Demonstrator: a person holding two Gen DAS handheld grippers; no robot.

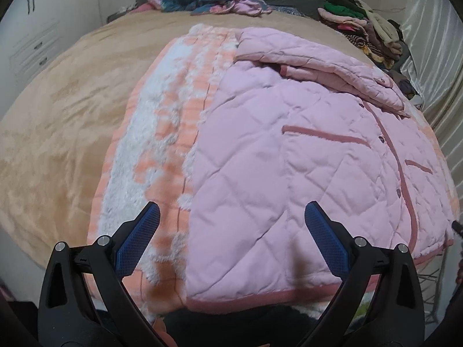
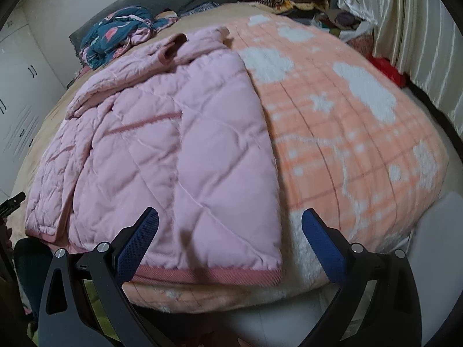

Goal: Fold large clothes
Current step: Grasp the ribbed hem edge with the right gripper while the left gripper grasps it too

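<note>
Jacket (image 1: 289, 159): pink, quilted, flat on blanket (image 1: 173, 133).
Left gripper (image 1: 231, 222): jaws spread, empty, at 6 o'clock.
Right gripper (image 2: 230, 225): jaws spread, empty.
Writing: none legible.

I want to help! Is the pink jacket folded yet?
Partly folded: the pink jacket has one sleeve laid across its chest, the body still flat.

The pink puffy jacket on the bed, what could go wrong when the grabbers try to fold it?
1. The pink quilted jacket lies on a fuzzy orange blanket; a deep pinch at the hem might grab both.
2. The folded sleeve sits loosely on top and could slide off during lifting.
3. Both grippers, left and right, are open, holding nothing; uneven grabs might fold it crooked.
</note>
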